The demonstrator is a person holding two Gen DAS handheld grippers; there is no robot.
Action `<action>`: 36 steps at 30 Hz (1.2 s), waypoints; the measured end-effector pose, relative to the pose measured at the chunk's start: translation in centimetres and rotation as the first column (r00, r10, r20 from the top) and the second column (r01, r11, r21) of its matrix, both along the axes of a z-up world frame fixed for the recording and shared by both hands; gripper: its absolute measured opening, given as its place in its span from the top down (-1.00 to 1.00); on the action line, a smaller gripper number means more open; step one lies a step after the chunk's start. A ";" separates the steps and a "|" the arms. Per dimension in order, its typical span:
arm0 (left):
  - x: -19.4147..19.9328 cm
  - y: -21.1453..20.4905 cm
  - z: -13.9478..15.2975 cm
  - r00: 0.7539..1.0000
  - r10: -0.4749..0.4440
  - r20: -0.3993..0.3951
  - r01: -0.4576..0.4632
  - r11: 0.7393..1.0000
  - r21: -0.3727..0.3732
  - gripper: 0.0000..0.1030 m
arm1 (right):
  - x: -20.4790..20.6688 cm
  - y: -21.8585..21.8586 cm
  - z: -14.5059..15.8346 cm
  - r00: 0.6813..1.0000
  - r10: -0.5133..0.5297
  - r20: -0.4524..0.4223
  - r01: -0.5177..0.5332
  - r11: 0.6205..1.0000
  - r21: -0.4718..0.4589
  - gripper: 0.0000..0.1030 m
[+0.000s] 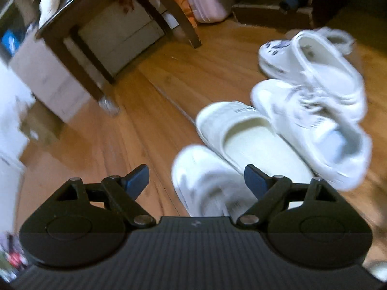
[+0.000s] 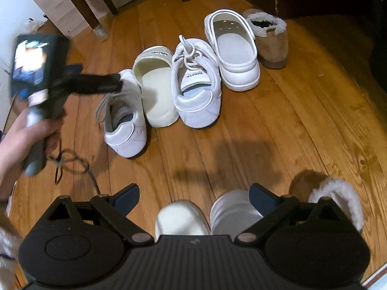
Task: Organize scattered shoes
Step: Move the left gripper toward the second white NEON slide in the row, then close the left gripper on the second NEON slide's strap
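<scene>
Left tool (image 1: 196,181): released, nothing between its fingers, tilted down over the leftmost laced sneaker (image 2: 125,123). In the left wrist view that sneaker's toe lies at about 1 o'clock from the tool's fingertips, just beside the right finger. The right wrist view shows the left tool's fingers reaching over the sneaker's toe end from 9 o'clock.

The sneaker's long axis runs heel toward the right wrist camera, toe toward 12 o'clock, parallel with the row on the wooden floor (image 2: 290,133).

Judgement: the left hand is the nearer; any grasp would turn on crossing that axis.

Row, left to right: laced sneaker, cream clog (image 2: 154,89), second white sneaker (image 2: 197,91), white perforated clog (image 2: 232,53), tan fur-lined boot (image 2: 271,41).

Right tool (image 2: 194,199): released, empty, above two white toe caps.
</scene>
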State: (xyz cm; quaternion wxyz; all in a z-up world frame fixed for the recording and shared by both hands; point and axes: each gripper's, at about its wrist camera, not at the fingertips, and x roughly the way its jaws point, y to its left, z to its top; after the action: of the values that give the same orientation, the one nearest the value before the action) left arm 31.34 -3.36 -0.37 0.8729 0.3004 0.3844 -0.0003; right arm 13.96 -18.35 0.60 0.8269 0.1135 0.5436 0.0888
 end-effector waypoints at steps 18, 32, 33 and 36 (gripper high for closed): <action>7.6 -3.2 -7.8 0.996 0.089 -0.018 -0.087 0.990 0.114 0.75 | -2.1 -1.7 -0.7 0.999 -0.009 -0.051 0.005 0.998 -0.067 -0.90; 3.9 2.7 -2.5 0.957 0.286 -0.055 -0.286 0.888 -0.361 0.82 | -3.0 -0.9 -1.6 0.998 -0.034 -0.053 0.033 0.999 -0.013 -0.90; 3.5 3.0 -2.3 0.957 0.287 -0.049 -0.284 0.883 -0.373 0.82 | -3.0 -0.6 -1.5 0.998 -0.029 -0.049 0.029 0.999 -0.015 -0.90; 1.0 4.7 -0.4 0.949 0.315 -0.016 -0.284 0.830 -0.480 0.82 | -3.3 0.3 -1.2 1.000 -0.013 -0.024 0.012 1.000 -0.027 -0.90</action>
State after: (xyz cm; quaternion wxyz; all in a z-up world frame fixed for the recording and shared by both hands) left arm 32.38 1.33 -0.80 0.9207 0.0122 0.3867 0.0516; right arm 10.61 -18.03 -0.61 0.8223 0.1070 0.5538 0.0750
